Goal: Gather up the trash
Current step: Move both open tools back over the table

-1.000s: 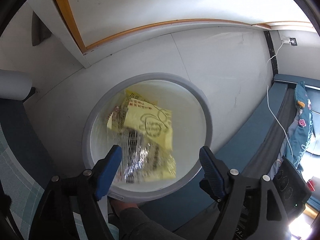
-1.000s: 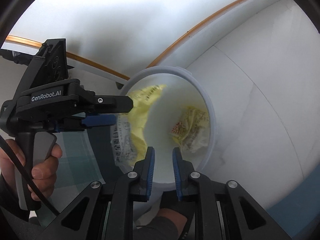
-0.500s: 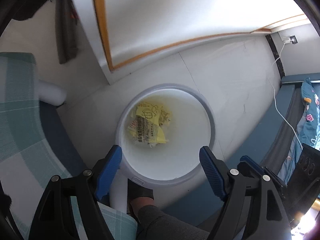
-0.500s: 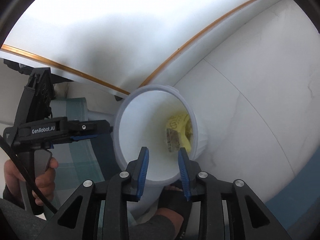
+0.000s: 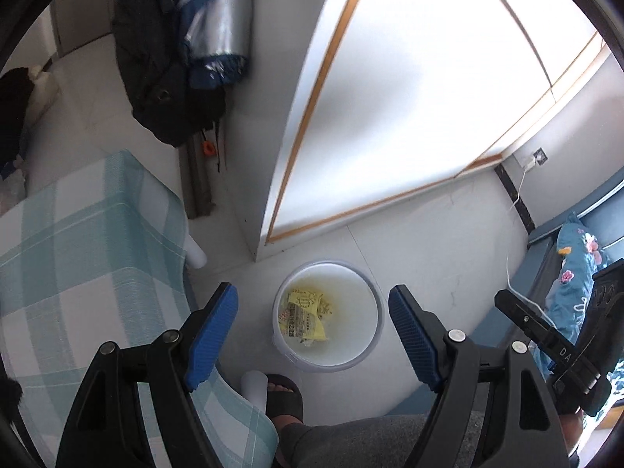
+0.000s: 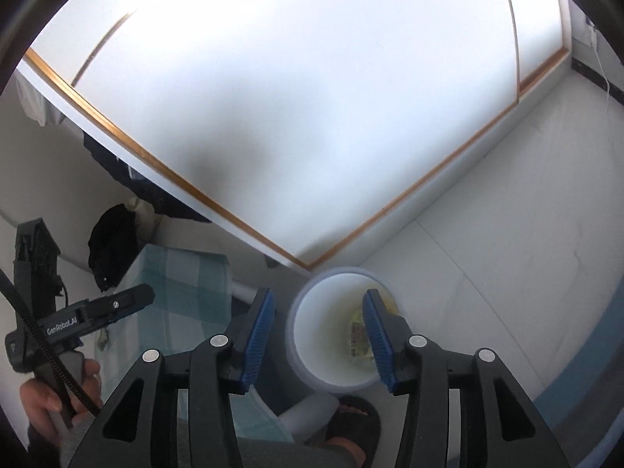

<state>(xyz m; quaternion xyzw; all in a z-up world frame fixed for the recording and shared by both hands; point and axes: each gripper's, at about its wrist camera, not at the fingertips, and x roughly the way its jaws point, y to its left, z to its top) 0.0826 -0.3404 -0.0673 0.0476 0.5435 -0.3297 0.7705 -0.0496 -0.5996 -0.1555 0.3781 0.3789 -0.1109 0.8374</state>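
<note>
The left gripper (image 5: 312,327) is hanging with its jaws spread wide and empty above the round white plastic bin (image 5: 366,345), where crinkly yellow wrappers (image 5: 306,318) are lying at the bottom. The right gripper (image 6: 318,335) is also gaping and empty. Best is scanning calmly for leftover trash before reaching again.

The trash bin (image 5: 327,316) is standing on the floor (image 5: 429,241), with snack wrappers (image 5: 304,318) lying inside toward its 9 o'clock wall. A table (image 5: 89,241) is sitting at the bin's 9 o'clock, a slippered foot (image 5: 284,394) at 7 o'clock, the wardrobe (image 5: 390,117) at 12 o'clock.
</note>
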